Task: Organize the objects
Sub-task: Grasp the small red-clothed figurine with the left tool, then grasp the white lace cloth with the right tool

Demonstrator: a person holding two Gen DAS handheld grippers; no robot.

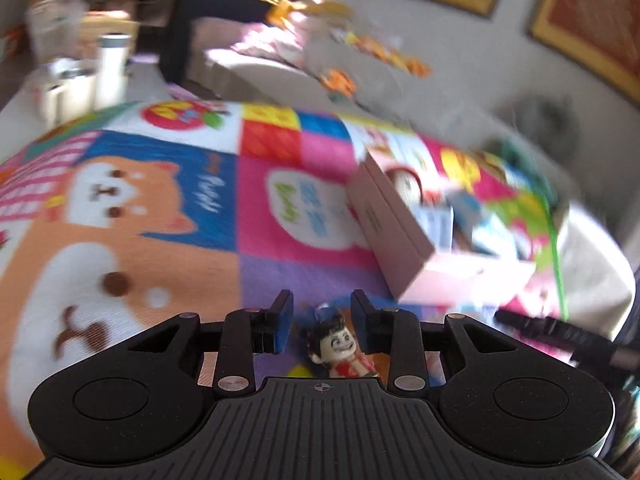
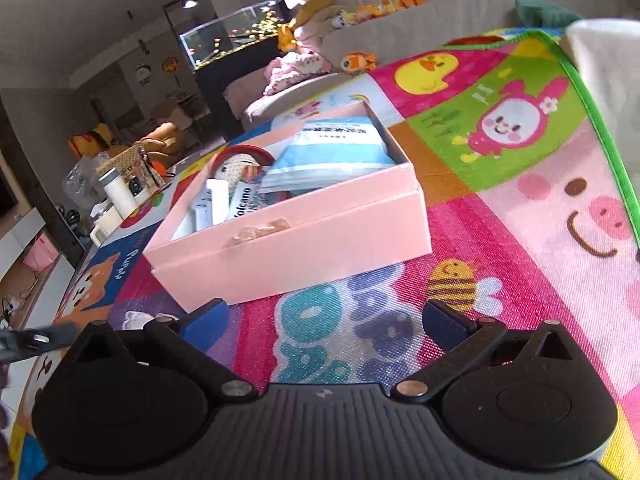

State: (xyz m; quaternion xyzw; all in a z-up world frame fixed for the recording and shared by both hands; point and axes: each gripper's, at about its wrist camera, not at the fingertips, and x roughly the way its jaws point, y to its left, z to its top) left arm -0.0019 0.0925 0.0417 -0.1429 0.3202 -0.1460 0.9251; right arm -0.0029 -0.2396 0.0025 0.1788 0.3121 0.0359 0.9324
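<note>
A small toy figure (image 1: pixel 338 346) with dark hair, a grinning face and a red top sits between the blue pads of my left gripper (image 1: pixel 322 312), which is shut on it. The figure looks sharp while the mat behind it is blurred. An open pink box (image 1: pixel 394 240) lies to the right and ahead of it on the colourful play mat (image 1: pixel 160 220). In the right wrist view the pink box (image 2: pixel 320 236) holds a blue-and-white packet (image 2: pixel 332 152), a crocheted round piece (image 2: pixel 236 168) and small white cartons (image 2: pixel 240 200). My right gripper (image 2: pixel 326 320) stands wide open over the mat just before the box, with nothing between its fingers.
A white bottle (image 2: pixel 118 194) and cups stand beyond the mat's far left edge. A fish tank (image 2: pixel 232 36) and a sofa with plush toys (image 2: pixel 320 20) lie behind. A white cloth (image 2: pixel 608 64) borders the mat's green right edge.
</note>
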